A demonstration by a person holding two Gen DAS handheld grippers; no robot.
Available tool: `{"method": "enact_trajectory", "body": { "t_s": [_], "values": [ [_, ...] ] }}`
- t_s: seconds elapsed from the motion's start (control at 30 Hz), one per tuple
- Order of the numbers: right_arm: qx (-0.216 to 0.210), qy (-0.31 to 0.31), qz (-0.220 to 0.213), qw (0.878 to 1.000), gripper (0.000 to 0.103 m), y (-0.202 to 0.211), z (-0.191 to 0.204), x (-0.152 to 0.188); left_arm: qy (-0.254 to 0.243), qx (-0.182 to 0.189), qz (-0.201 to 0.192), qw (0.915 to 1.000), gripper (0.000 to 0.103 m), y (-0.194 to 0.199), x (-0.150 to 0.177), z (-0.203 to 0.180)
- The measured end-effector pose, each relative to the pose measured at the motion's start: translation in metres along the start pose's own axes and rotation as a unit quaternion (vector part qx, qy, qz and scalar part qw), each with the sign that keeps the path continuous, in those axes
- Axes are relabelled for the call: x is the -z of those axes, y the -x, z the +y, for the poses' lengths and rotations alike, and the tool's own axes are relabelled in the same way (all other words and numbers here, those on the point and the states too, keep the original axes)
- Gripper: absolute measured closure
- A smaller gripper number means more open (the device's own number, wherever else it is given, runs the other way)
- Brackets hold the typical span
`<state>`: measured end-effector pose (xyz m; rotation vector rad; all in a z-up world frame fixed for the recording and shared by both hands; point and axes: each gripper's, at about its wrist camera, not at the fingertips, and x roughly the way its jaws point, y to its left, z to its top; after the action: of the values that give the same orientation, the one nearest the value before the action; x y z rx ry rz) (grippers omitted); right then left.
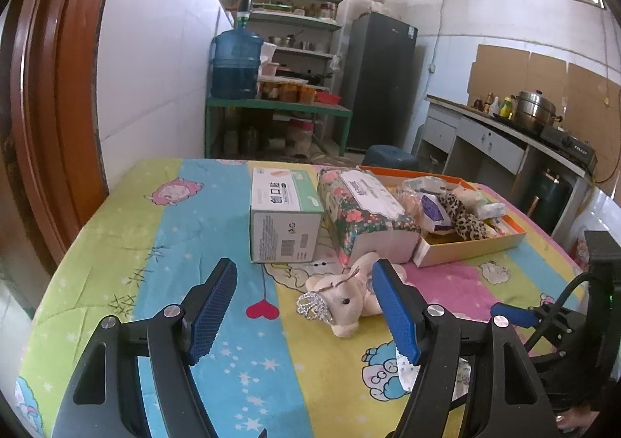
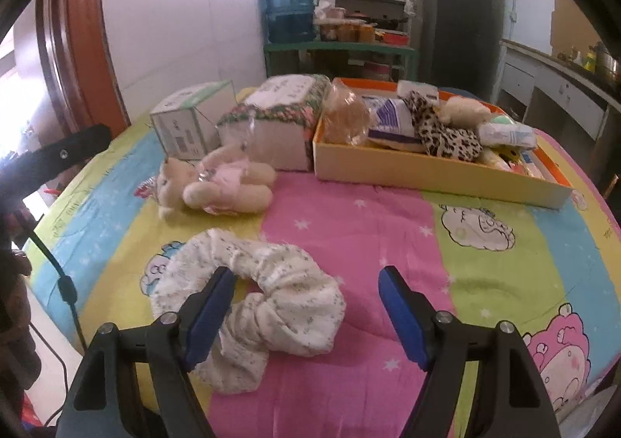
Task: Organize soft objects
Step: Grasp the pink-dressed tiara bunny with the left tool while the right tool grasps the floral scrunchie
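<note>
My shallow orange cardboard tray (image 2: 438, 170) holds a leopard-print fabric piece (image 2: 438, 131), a purple-and-white packet (image 2: 388, 115), a cream plush (image 2: 464, 110) and small wrapped packs. Just left of the tray sit a floral tissue pack (image 2: 271, 119) and a green-white carton (image 2: 190, 119). A cream teddy bear in pink (image 1: 345, 294) lies before them, between my left gripper's (image 1: 306, 306) open jaws. My right gripper (image 2: 306, 306) gapes over a white speckled scrunchie (image 2: 268, 302), nearer than the tray.

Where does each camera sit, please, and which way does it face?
Left wrist: on the left tongs, open, aimed across the cartoon-print bedsheet at the small cream plush bear; right tongs' tip shows.
Right wrist: on the right tongs, open over the white floral fabric scrunchie; left tongs' arm shows.
Shared: bear, orange cardboard tray.
</note>
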<state>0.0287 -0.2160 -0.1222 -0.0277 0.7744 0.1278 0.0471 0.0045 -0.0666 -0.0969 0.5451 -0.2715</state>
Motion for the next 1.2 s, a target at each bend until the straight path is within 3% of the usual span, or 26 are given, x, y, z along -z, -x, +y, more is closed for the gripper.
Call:
{"method": "enact_trajectory", "body": {
  "t_s": [0.23,0.43,0.63,0.93,1.1,1.2],
  "values": [
    [-0.009,-0.016,0.012,1.000,0.060,-0.007,-0.005,0.004,-0.011,0.011,0.023,0.9996,0.029,-0.015,0.004,-0.004],
    [-0.037,-0.022,0.013,0.999,0.076,-0.009,-0.005,0.006,-0.028,0.053,0.077,0.9952,0.029,-0.042,0.002,-0.005],
    [-0.043,-0.016,0.011,0.999,0.076,-0.008,-0.004,0.005,-0.071,0.112,0.116,0.9843,0.029,-0.067,-0.003,-0.010],
    [-0.047,-0.023,0.013,0.999,0.076,-0.010,-0.006,0.004,-0.145,0.146,0.135,0.9692,0.029,-0.089,-0.011,-0.019],
    [-0.048,-0.025,0.013,0.998,0.076,-0.011,-0.006,0.004,-0.194,0.188,0.148,0.9514,0.029,-0.102,-0.012,-0.025],
    [-0.049,-0.026,0.014,0.998,0.076,-0.011,-0.006,0.003,-0.214,0.226,0.162,0.9364,0.029,-0.110,-0.014,-0.026]
  ]
}}
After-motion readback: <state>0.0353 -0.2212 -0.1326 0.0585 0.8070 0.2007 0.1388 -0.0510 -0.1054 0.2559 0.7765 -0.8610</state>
